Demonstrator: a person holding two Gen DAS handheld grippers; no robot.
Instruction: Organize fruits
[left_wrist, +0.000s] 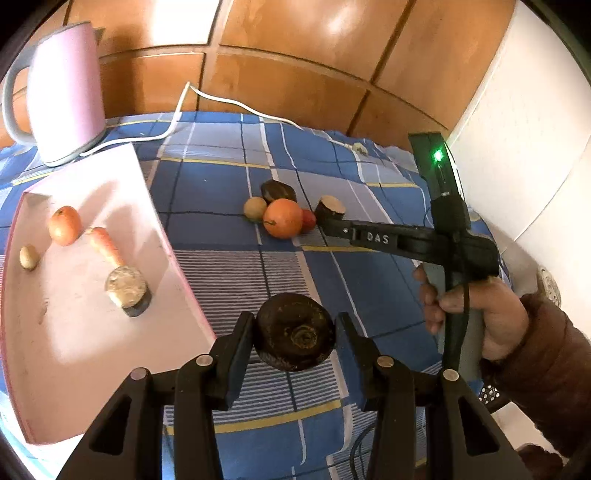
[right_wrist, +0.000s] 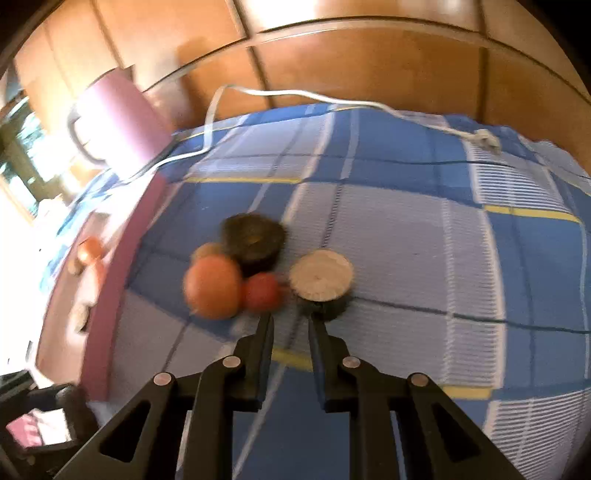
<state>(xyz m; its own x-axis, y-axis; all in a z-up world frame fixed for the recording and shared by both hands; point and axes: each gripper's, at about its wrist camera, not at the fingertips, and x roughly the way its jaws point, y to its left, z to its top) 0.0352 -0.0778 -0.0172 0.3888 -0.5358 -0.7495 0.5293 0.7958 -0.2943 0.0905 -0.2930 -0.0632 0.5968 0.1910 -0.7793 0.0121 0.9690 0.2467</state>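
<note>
My left gripper (left_wrist: 294, 334) is shut on a dark round fruit (left_wrist: 293, 338), held above the cloth beside the pink tray (left_wrist: 177, 258). The tray holds an orange (left_wrist: 64, 225), a carrot (left_wrist: 107, 245), a small tan fruit (left_wrist: 28, 257) and a cut dark piece (left_wrist: 127, 290). A cluster lies mid-table: a large orange (right_wrist: 212, 288), a small red fruit (right_wrist: 261, 291), a dark piece (right_wrist: 255, 242), a tan fruit (right_wrist: 207, 250) and a cut piece with a pale face (right_wrist: 320, 280). My right gripper (right_wrist: 291, 319) is slightly open and empty, just short of the red fruit and the cut piece.
A pink kettle (left_wrist: 64, 92) stands at the back left with its white cord (left_wrist: 236, 105) trailing across the blue checked cloth (left_wrist: 229, 280). A wooden wall runs behind. A white appliance (left_wrist: 517, 140) stands on the right.
</note>
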